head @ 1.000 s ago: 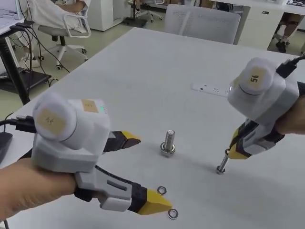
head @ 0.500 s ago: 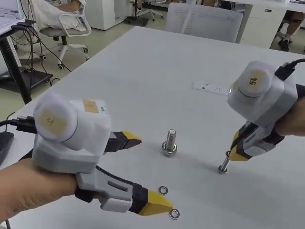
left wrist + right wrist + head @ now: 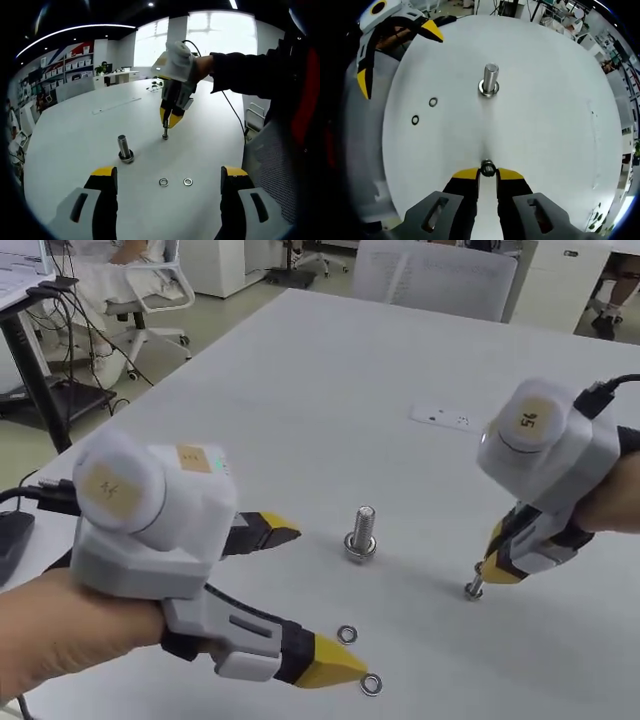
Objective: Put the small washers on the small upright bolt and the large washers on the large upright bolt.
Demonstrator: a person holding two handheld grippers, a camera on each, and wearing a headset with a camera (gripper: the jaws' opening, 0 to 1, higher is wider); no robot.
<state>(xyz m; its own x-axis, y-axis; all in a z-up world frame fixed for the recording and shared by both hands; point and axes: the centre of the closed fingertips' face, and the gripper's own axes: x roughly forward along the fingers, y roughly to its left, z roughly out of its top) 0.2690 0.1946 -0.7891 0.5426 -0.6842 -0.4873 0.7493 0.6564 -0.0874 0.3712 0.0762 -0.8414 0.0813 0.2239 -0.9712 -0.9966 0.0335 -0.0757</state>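
Table (image 3: pixel 330 400): broad white top, smooth and matte, with a rounded far edge
Left gripper (image 3: pixel 328 602): blocky white plastic body at the near left, held in a hand; its dark jaws end in pointed yellow tips, spread wide apart with nothing between them
Right gripper (image 3: pixel 487 562): the same white shell, at the right, pointing down; its yellow tips are drawn in to a thin slit and pinch the upper end of the small bolt
White strip (image 3: pixel 441 419): flat, oblong, lying on the far right of the table, well apart from the bolts
Large bolt (image 3: pixel 361 533): bright threaded metal, thick, standing upright near the middle of the table between the two grippers; there is a wider ring-like collar at its foot, head or washer I cannot tell
Small bolt (image 3: pixel 473 587): thin grey metal shaft to the right of the large bolt, foot on the table, leaning slightly in the head view
Washers (image 3: pixel 347 634): two thin metal rings lying flat on the table at the near side, one just beside the left gripper's near tip, the second (image 3: pixel 371 684) nearer still, apart from each other
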